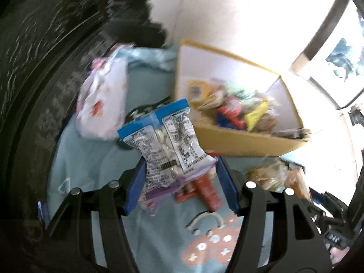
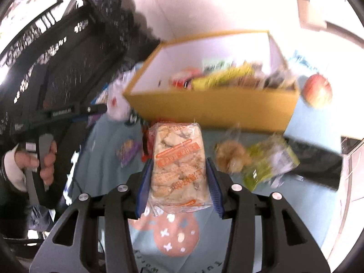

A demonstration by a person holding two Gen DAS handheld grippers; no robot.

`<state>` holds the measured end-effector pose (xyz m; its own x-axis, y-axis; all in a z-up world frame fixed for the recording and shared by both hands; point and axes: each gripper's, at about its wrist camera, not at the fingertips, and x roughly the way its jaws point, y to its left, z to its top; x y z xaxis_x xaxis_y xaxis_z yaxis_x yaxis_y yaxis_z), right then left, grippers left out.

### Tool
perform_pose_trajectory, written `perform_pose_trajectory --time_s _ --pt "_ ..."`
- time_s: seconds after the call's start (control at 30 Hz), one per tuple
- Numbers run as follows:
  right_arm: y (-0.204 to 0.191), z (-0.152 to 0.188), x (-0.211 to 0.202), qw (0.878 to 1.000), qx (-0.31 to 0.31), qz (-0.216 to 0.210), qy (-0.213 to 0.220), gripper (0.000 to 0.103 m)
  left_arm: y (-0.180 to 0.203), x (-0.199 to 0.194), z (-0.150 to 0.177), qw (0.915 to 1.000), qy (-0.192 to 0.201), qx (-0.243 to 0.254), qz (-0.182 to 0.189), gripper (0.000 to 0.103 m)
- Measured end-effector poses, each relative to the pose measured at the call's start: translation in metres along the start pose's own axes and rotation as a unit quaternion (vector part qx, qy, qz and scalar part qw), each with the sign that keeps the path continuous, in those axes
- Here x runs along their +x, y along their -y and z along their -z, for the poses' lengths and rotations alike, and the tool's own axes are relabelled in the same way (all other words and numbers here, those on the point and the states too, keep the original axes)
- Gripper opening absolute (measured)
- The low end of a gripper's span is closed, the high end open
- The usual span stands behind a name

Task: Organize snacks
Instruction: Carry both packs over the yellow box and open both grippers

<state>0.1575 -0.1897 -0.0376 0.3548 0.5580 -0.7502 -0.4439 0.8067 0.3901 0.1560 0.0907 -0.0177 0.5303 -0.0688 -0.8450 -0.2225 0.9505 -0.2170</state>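
Risk, left packet: slippage was judged possible, because the left gripper (image 1: 182, 182) held the blue-topped clear packet (image 1: 163, 141) only at its crumpled lower end, with the bulk of the packet standing free above the pads.
Risk, right packet: the orange-labelled cracker packet (image 2: 178, 166) was long and projected well past the fingertips; it was judged that a quick swing could lever it out of the grip.
Risk, box entry: the packets in the box were piled toward one side, so a careless drop was judged likely to spill over the low front wall.
Left gripper state: jaws clamped on the blue-topped clear packet, both blue pads pressing its sides.
Right gripper state: right gripper (image 2: 178, 182) clamped on the cracker packet, one pad at each long edge.
Location of held items: both packets were clear of the light blue cloth (image 1: 91, 159) covering the worktop, short of the box.
Container: yellow cardboard box (image 2: 213, 109), open-topped, white inside, standing on the cloth beyond both grippers.
Box contents: mixed snack packets in red, yellow and green; individual items were too blurred to identify.
Outside the box: red snack bars (image 1: 204, 188) lay below the left gripper; a green packet (image 2: 270, 161) and a round pastry packet (image 2: 232, 154) lay in front of the box; an apple (image 2: 317, 93) sat beside its right end.
White printed bag (image 1: 102, 97): contents could not be seen.
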Motion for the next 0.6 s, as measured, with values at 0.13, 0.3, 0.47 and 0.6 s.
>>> perform_pose_trajectory --time_s 0.13,0.3,0.47,0.6 --pt "0.009 -0.032 -0.015 0.998 0.003 0.018 0.053 0.046 0.03 -0.002 -0.022 0.9994 0.016 0.021 0.021 0.062" --pt "0.015 -0.074 -0.017 0.993 -0.004 0.05 0.105 0.046 0.061 0.016 -0.051 0.9985 0.017 0.031 0.04 0.062" --pt "0.014 -0.101 -0.01 0.988 -0.023 0.074 0.131 0.046 0.082 0.042 -0.073 0.9982 0.009 0.023 0.055 0.062" --pt "0.012 -0.11 -0.002 0.984 -0.044 0.085 0.148 0.046 0.094 0.062 -0.082 0.9983 0.011 0.023 0.052 0.064"
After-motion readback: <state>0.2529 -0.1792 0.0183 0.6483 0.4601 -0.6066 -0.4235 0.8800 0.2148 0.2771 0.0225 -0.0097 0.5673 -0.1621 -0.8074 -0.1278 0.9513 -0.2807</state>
